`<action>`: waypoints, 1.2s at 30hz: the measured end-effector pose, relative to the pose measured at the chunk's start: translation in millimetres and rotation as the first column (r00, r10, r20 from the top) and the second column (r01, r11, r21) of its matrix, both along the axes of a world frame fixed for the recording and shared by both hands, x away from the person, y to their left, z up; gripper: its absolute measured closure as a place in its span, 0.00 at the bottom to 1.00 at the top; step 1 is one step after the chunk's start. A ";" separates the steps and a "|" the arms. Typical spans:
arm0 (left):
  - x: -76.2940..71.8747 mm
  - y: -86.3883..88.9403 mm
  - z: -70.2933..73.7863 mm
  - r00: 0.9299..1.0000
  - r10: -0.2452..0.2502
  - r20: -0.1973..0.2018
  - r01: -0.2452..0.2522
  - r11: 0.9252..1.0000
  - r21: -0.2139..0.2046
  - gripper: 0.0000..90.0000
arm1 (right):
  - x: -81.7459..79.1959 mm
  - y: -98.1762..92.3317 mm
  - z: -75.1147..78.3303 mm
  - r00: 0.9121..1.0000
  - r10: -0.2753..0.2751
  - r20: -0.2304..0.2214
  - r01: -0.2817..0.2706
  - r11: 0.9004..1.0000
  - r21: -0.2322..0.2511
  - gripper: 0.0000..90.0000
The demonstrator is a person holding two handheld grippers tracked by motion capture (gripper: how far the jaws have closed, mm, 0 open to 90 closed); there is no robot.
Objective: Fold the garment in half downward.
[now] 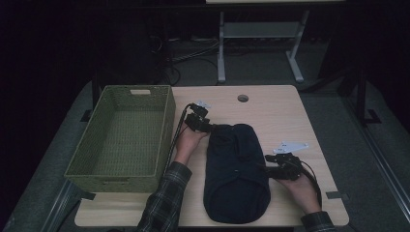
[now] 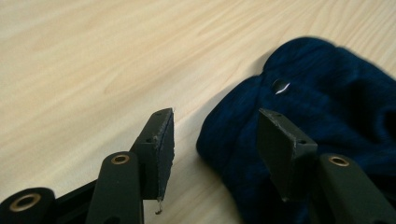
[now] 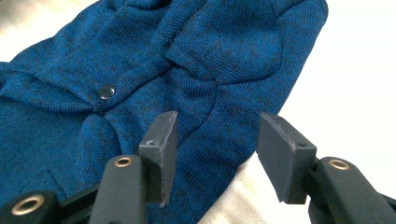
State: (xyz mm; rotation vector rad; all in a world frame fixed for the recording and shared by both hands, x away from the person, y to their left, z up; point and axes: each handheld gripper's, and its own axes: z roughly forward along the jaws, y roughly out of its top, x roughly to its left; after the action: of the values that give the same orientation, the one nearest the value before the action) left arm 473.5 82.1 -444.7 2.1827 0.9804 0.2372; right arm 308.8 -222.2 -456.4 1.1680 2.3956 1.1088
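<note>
left gripper [image 1: 209,126]: at the far left corner of the blue knit garment [image 1: 236,171], jaws apart, one either side of the fabric edge, not pinching
left forearm: plaid sleeve, angled up toward that corner
right gripper [image 1: 269,164]: at the garment's right edge, jaws apart over the knit
right hand [image 1: 299,186]: low, beside the garment

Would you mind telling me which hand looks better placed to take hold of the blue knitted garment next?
Probably left. The left claw already straddles a corner of the blue knitted garment, jaws open. The right claw stands open over the side edge, pads off the fabric.
</note>
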 end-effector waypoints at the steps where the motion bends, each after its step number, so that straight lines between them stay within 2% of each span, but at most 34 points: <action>1: 0.8 0.1 -2.0 1.000 0.002 -0.003 -0.002 1.000 0.008 0.52 | -0.1 0.3 0.2 1.000 -0.002 0.000 0.002 1.000 0.003 0.53; 3: 2.8 0.2 -7.6 1.000 0.015 -0.015 -0.015 1.000 -0.008 0.52 | 0.0 0.4 0.3 1.000 -0.004 -0.001 0.004 1.000 0.003 0.53; 9: 5.0 0.8 -18.2 0.999 0.013 -0.048 -0.013 1.000 0.004 0.55 | 4.0 -2.1 4.4 1.000 -0.004 0.013 0.004 1.000 0.010 0.53; 14: 4.0 0.4 -20.0 0.999 0.003 -0.032 -0.003 1.000 0.000 0.61 | 15.9 -5.5 15.0 0.999 -0.023 0.034 0.021 0.999 0.035 0.53; 16: 3.1 1.2 -21.8 1.000 -0.001 -0.025 0.000 1.000 -0.018 0.66 | 22.5 -5.9 18.1 1.000 -0.023 0.019 0.022 0.999 0.037 0.52; 18: 2.2 3.4 -23.5 1.000 -0.006 -0.025 0.005 0.999 -0.040 0.73 | 28.4 -5.9 20.8 0.999 -0.029 0.032 0.028 0.999 0.039 0.52; 20: 1.8 4.1 -24.3 1.000 -0.013 -0.023 0.012 0.999 -0.049 0.75 | 37.6 -6.2 22.7 0.999 -0.034 0.010 0.034 0.998 0.046 0.51; 22: 2.0 4.5 -24.9 0.999 -0.025 -0.024 0.024 0.998 -0.054 0.78 | 42.9 -7.4 23.9 0.999 -0.042 0.026 0.041 0.998 0.048 0.52; 23: 2.1 4.8 -25.3 0.999 -0.031 -0.026 0.030 0.998 -0.062 0.80 | 46.8 -8.3 24.6 0.999 -0.043 0.013 0.042 0.997 0.059 0.51; 24: 2.5 5.3 -25.6 0.999 -0.033 -0.030 0.031 0.997 -0.068 0.82 | 51.0 -8.5 25.3 0.999 -0.048 0.004 0.048 0.998 0.050 0.51; 26: 2.6 5.7 -25.8 0.999 -0.035 -0.030 0.033 0.997 -0.070 0.85 | 57.2 -9.4 27.7 0.998 -0.060 0.022 0.059 0.997 0.049 0.52; 27: 2.5 5.7 -25.8 0.999 -0.036 -0.031 0.034 0.997 -0.069 0.86 | 62.2 -9.8 29.9 0.998 -0.064 0.007 0.063 0.996 0.056 0.51; 29: 2.5 5.5 -25.6 0.999 -0.038 -0.032 0.036 0.997 -0.067 0.87 | 69.2 -10.4 33.3 0.997 -0.074 0.024 0.073 0.996 0.045 0.52; 30: 2.3 5.2 -25.6 0.999 -0.037 -0.033 0.035 0.997 -0.068 0.88 | 72.5 -10.4 34.9 0.997 -0.074 0.013 0.074 0.996 0.051 0.52; 32: 2.0 4.8 -25.3 0.999 -0.036 -0.032 0.034 0.997 -0.063 0.88 | 80.8 -10.1 37.9 0.996 -0.082 0.026 0.081 0.996 0.045 0.52; 36: 1.8 4.5 -25.1 0.999 -0.035 -0.032 0.033 0.998 -0.058 0.89 | 102.0 -7.1 41.4 0.996 -0.084 0.016 0.083 0.996 0.037 0.52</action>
State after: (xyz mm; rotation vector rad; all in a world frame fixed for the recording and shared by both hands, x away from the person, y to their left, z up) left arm 475.3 86.5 -469.7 2.1551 0.9557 0.1558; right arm 410.8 -229.3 -415.1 1.2526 2.3007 1.1356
